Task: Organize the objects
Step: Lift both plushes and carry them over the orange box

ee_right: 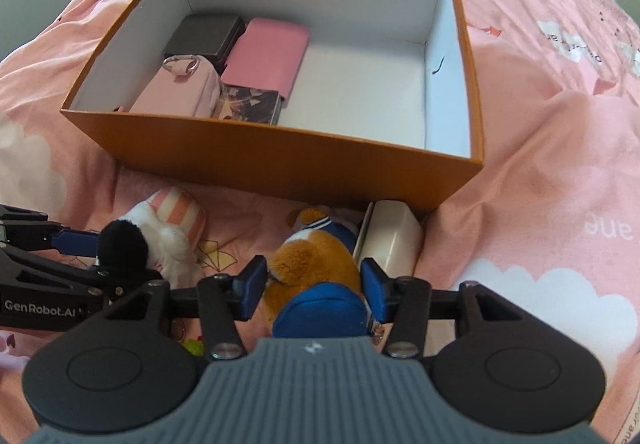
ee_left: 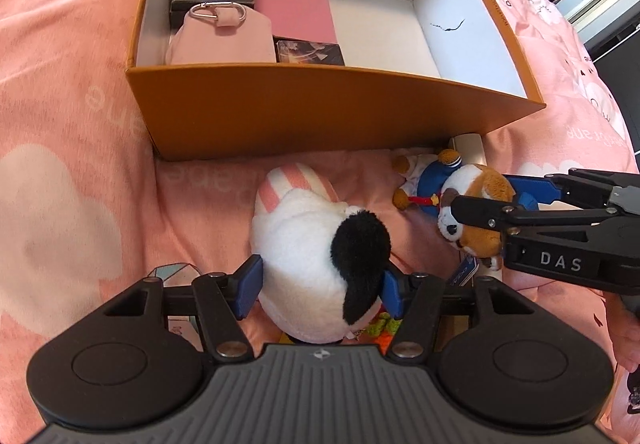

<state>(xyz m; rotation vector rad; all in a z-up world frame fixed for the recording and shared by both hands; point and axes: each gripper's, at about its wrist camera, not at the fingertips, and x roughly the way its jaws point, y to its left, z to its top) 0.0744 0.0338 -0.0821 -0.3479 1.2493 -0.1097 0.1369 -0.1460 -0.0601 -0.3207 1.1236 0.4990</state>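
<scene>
Bedding in pink carries an orange box that holds a dark case, a pink pouch and a pink flat case along its left side. Just before the box, the left gripper stands spread around a white plush with a black ear, its pads beside the plush without clearly pressing. The right gripper likewise straddles a brown dog plush in blue, jaws apart, with a white block just beside it.
</scene>
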